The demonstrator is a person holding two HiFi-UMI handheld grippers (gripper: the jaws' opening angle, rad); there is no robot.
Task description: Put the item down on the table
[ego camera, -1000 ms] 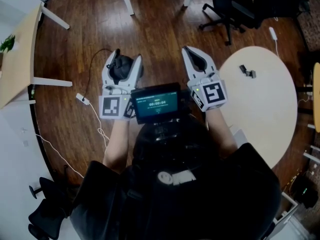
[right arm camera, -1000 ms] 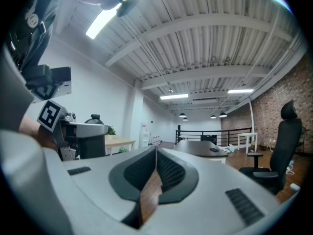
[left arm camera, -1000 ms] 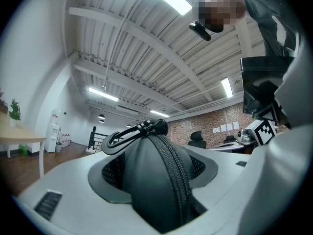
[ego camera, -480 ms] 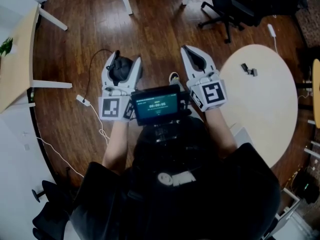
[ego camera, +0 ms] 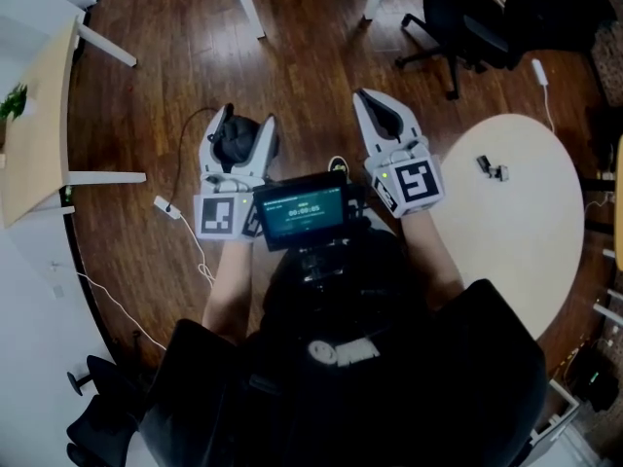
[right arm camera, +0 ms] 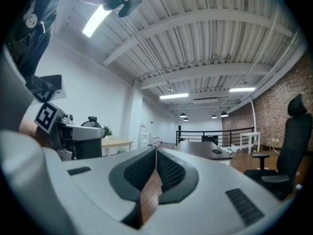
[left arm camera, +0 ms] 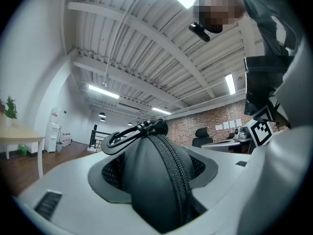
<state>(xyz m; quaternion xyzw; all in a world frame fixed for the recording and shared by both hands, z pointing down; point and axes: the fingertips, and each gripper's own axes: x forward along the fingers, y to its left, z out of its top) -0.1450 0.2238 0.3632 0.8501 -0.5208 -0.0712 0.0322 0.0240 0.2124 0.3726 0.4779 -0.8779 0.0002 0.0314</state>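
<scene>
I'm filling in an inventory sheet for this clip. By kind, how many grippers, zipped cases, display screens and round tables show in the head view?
grippers: 2, the left gripper and the right gripper
zipped case: 1
display screen: 1
round table: 1
Total: 5

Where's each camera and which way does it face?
Head view: on the head, steeply down at floor; forearms, left tool, right tool show.
Left gripper view: on left tool, level along jaws gripping a zippered case; torso shows.
Right gripper view: on right tool, level along shut empty jaws; clothing shows.
Shared: head and left gripper views show the case.
</scene>
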